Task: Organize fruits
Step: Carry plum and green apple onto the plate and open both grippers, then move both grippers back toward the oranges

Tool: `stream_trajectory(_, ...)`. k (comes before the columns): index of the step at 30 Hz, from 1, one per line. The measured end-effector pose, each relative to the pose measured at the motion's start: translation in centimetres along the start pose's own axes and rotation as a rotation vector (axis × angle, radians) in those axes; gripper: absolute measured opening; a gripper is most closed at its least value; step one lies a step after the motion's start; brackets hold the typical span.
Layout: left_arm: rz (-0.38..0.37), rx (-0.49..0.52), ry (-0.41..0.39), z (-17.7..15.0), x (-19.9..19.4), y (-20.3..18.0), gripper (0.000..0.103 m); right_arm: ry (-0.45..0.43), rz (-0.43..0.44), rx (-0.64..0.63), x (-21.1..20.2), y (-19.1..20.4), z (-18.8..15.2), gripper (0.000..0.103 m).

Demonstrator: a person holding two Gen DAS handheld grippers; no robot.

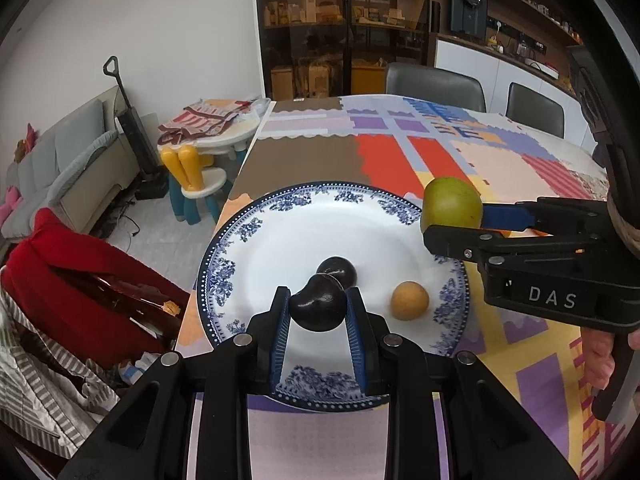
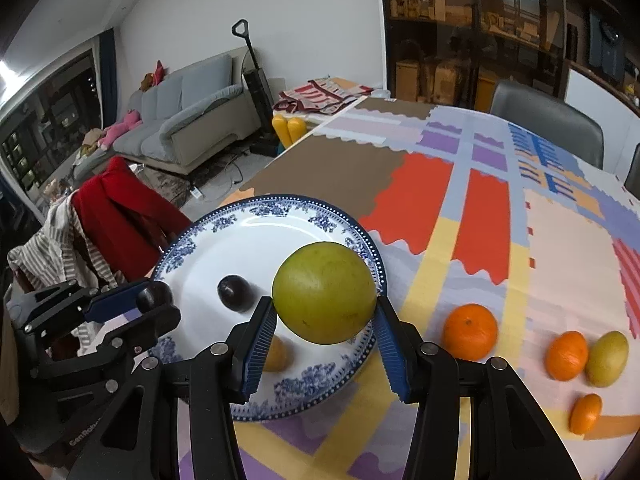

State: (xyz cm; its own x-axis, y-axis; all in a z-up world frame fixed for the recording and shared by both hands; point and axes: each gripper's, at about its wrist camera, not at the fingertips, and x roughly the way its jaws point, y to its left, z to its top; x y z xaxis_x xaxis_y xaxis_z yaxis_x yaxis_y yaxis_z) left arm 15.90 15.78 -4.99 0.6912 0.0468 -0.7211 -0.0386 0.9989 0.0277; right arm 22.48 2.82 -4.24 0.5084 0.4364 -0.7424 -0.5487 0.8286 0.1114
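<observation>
A blue-and-white plate lies near the table's left edge. My left gripper is shut on a dark plum just above the plate; it also shows in the right wrist view. A second dark plum and a small tan round fruit lie on the plate. My right gripper is shut on a large green fruit and holds it over the plate's right rim.
On the patchwork tablecloth right of the plate lie an orange, a second orange, a yellow-green fruit and a small orange fruit. A chair draped with a red garment stands left of the table. Grey chairs stand at the far side.
</observation>
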Motion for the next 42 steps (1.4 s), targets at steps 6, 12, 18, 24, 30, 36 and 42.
stream_trajectory(6, 0.000, -0.018, 0.020, 0.0, 0.7, 0.5, 0.028, 0.026, 0.014, -0.003, 1.3, 0.2, 0.1, 0.050)
stream_trajectory(12, 0.010, -0.025, 0.008, 0.2, 0.1, 0.6, 0.039, -0.027, 0.005, -0.037, 0.2, 0.8, 0.6, 0.051)
stream_trajectory(18, 0.011, -0.035, -0.035, 0.4, -2.5, -0.1, 0.046, -0.056, -0.001, -0.036, -2.4, 0.8, -0.1, 0.051)
stream_trajectory(24, 0.008, -0.013, -0.094, 0.4, -5.6, -1.6, 0.053, -0.108, -0.030, -0.037, -5.7, 0.5, -1.7, 0.058)
stream_trajectory(30, -0.018, 0.001, -0.144, 0.3, -8.5, -3.3, 0.057, -0.163, -0.055, -0.021, -9.4, -0.1, -3.3, 0.064)
stream_trajectory(36, -0.041, 0.038, -0.198, 0.1, -10.8, -5.6, 0.062, -0.223, -0.101, -0.003, -13.2, -1.0, -5.0, 0.065)
stream_trajectory(42, -0.075, 0.088, -0.235, -0.4, -12.1, -8.0, 0.067, -0.263, -0.127, 0.017, -16.2, -2.0, -6.8, 0.070)
